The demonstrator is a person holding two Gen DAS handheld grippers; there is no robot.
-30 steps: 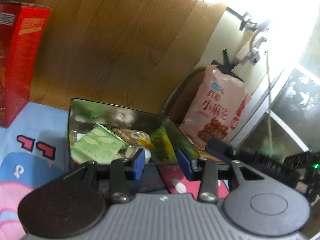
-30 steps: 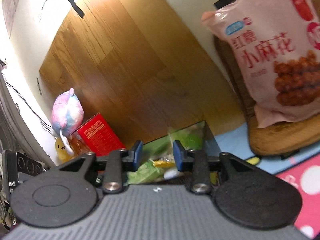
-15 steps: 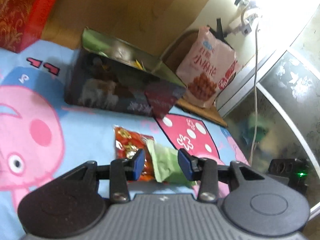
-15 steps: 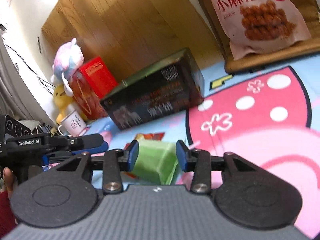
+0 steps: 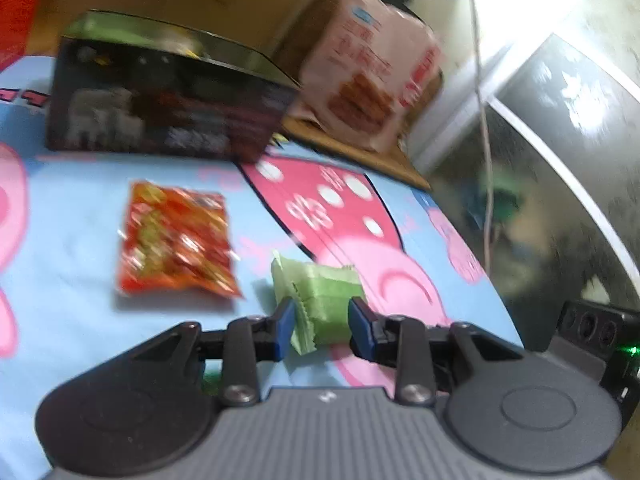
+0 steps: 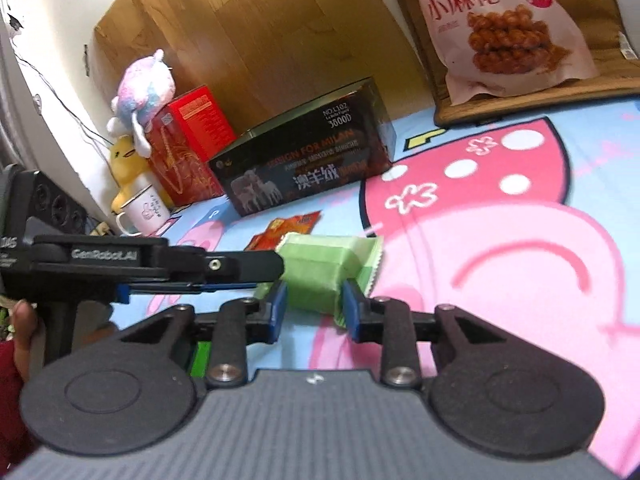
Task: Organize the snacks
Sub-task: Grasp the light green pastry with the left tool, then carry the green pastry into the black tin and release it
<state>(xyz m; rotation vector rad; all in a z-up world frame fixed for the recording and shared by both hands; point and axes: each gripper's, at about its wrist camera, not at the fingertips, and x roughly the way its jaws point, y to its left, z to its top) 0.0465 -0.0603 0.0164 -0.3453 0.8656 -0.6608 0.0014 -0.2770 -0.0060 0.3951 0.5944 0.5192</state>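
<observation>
Both the left gripper (image 5: 322, 324) and right gripper (image 6: 313, 307) had just been closing, fingers grasping the small green foil snack packet (image 6: 320, 270) on the cartoon-printed sheet (image 6: 520, 280), which next called for lifting it toward the dark open cardboard box (image 6: 308, 168).

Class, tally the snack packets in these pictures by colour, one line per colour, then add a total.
Green packet, between both claws: 1
Red-orange packet, flat on the cartoon mat: 1
Pink bag, leaning at the back: 1
Total: 3
</observation>
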